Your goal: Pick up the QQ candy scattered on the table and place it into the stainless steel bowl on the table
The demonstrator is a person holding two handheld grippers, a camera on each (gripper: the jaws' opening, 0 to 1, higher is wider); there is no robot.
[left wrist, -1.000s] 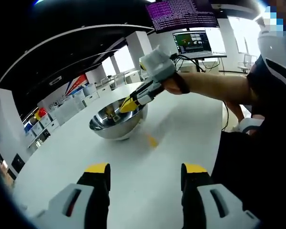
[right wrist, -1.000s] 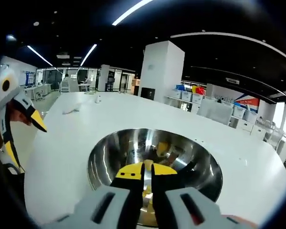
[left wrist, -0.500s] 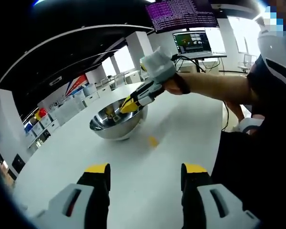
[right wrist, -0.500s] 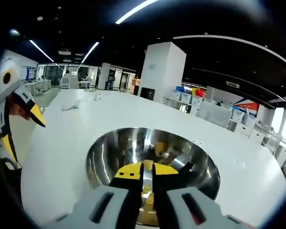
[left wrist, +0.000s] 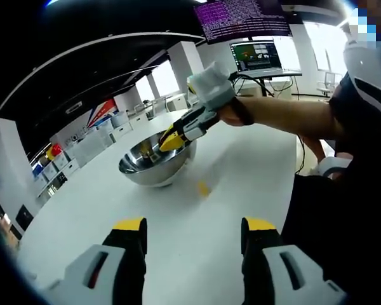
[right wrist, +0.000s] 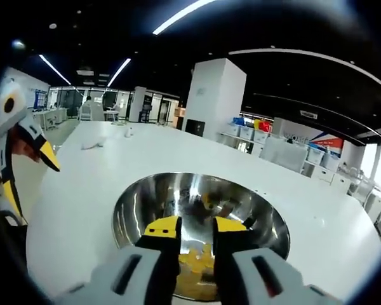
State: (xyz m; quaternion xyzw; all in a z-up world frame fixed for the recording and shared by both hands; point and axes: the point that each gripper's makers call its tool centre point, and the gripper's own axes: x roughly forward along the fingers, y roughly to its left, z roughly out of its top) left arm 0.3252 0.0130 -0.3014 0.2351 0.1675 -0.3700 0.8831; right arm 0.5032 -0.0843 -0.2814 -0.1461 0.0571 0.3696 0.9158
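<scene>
Yellow-tipped jaws of R gripper (right wrist: 195,223) are sitting parted over stainless steel bowl (right wrist: 136,203), QQ candy (right wrist: 197,259) lying inside. L gripper (left wrist: 193,223) is hovering w/ jaws wide apart; one candy piece (left wrist: 203,188) is lying on white table (left wrist: 241,165) beside bowl.

Open-plan office: monitors (left wrist: 257,54), white desks (right wrist: 292,149), columns (right wrist: 217,95), strip lights (right wrist: 181,14).

Mirror-polished metal bowl (right wrist: 200,210); smooth matt white table (left wrist: 241,159).
</scene>
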